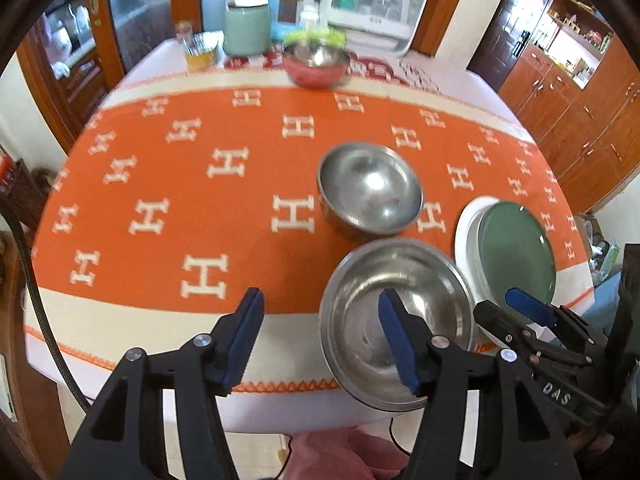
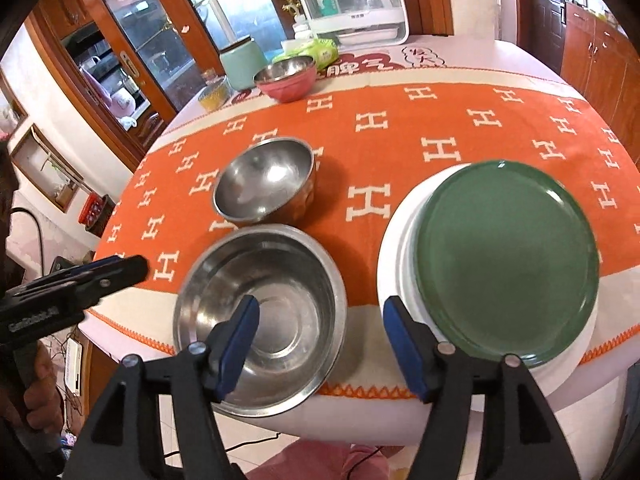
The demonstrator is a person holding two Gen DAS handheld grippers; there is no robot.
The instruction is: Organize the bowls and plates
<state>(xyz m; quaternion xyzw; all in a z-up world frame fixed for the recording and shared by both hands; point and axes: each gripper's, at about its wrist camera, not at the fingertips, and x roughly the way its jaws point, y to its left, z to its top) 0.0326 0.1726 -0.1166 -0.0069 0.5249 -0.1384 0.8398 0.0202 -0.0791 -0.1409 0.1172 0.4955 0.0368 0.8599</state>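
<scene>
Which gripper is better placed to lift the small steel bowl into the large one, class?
Left, probably: the left gripper is open and empty, and the small steel bowl lies ahead of it, beyond the large bowl.

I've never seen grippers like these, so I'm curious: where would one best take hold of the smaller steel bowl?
Probably by its rim. The smaller steel bowl sits upright and open, so one finger could go inside and one outside, coming down from above. Its left edge looks freest; the big steel bowl crowds its near side.
</scene>
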